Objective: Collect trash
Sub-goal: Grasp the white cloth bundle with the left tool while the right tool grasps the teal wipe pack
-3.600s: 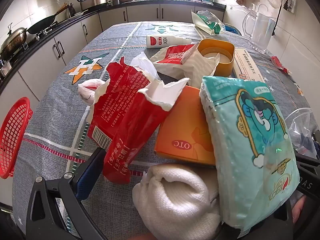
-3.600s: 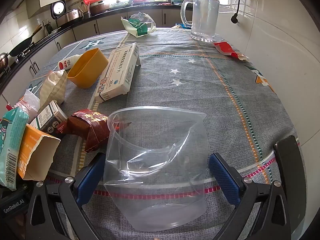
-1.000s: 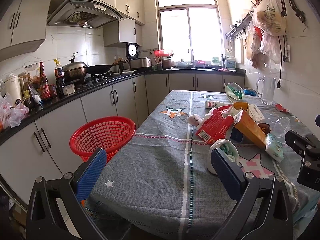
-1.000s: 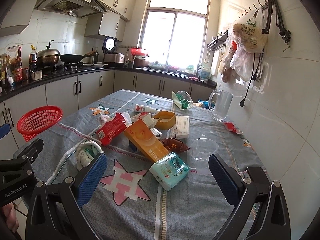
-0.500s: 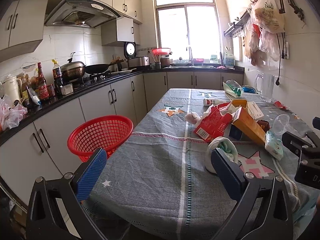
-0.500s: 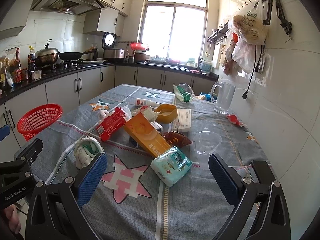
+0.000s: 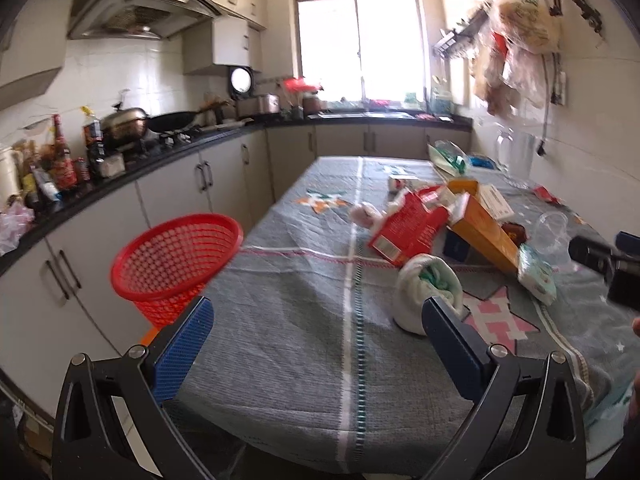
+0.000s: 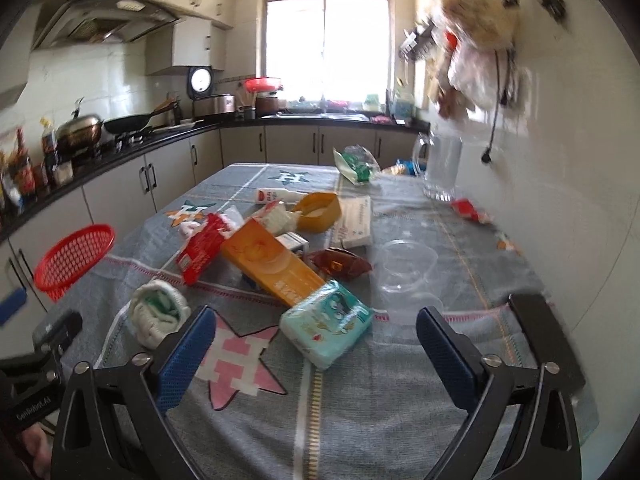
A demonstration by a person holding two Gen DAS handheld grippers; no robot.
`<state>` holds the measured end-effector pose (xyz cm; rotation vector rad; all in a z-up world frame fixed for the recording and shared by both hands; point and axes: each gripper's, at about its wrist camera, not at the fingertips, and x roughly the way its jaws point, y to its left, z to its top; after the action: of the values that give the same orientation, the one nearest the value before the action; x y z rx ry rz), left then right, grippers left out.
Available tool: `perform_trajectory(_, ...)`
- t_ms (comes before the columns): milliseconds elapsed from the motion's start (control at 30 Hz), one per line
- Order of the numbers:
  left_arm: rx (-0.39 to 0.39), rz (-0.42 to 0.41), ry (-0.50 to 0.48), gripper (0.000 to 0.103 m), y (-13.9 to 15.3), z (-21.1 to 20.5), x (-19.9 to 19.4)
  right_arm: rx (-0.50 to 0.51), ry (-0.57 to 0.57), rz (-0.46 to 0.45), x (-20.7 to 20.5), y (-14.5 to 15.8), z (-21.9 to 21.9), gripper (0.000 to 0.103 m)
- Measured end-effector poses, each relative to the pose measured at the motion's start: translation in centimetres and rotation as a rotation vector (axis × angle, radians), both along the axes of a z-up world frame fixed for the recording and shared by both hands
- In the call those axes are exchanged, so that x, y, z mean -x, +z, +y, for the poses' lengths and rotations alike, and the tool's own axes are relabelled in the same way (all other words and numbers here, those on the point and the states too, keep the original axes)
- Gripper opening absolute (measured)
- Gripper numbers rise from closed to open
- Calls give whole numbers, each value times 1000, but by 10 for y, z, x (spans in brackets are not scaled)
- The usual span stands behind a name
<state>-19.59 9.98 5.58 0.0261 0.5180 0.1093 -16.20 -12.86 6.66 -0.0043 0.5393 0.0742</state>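
Observation:
Trash lies piled mid-table: a red wrapper (image 8: 199, 251), an orange box (image 8: 272, 266), a teal tissue pack (image 8: 326, 322), a brown packet (image 8: 339, 264), a clear plastic cup (image 8: 406, 266) and a white rolled cloth (image 8: 158, 312). A red mesh basket (image 7: 176, 258) stands off the table's left edge. My left gripper (image 7: 318, 350) hovers open over the near table end, nothing between its fingers; the cloth (image 7: 426, 292) lies just beyond its right finger. My right gripper (image 8: 316, 360) stands wide, its jaws closing slightly and empty, just short of the tissue pack.
Farther back lie a yellow tub (image 8: 320, 211), a white flat box (image 8: 356, 226), a white bottle (image 8: 276, 195), a green bag (image 8: 356, 166) and a glass pitcher (image 8: 442, 168). A counter with pans (image 7: 132, 128) runs along the left. The wall is close on the right.
Both grippers pulled back from the pile, which was let go onto the table. Over the last second both views drifted slightly; the right gripper's jaws narrowed a little.

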Motion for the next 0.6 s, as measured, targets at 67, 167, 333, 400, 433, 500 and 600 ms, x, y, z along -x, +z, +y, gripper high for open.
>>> perform_trajectory(67, 24, 22, -46, 103, -1, -1, -5, -40, -1, 30, -5, -2, -11, 94)
perform_trajectory(167, 68, 68, -113, 103, -2, -2, -18, -92, 20, 70, -12, -6, -24, 86)
perform_trajectory(333, 99, 123, -211, 102, -4, -14, -43, -176, 38, 117, -22, -12, -44, 79)
perform_trajectory(400, 86, 127, -234, 102, -5, -22, -51, -188, 40, 130, -26, -15, -47, 79)
perform_trajectory(433, 74, 135, -242, 102, -7, -27, -56, -197, 44, 148, -29, -18, -48, 79)
perform_trajectory(500, 53, 146, -252, 98, -10, -35, -66, -239, 66, 191, -37, -23, -50, 79)
perform_trajectory(600, 46, 178, -275, 84, -16, -43, -80, -323, 98, 268, -51, -32, -53, 78)
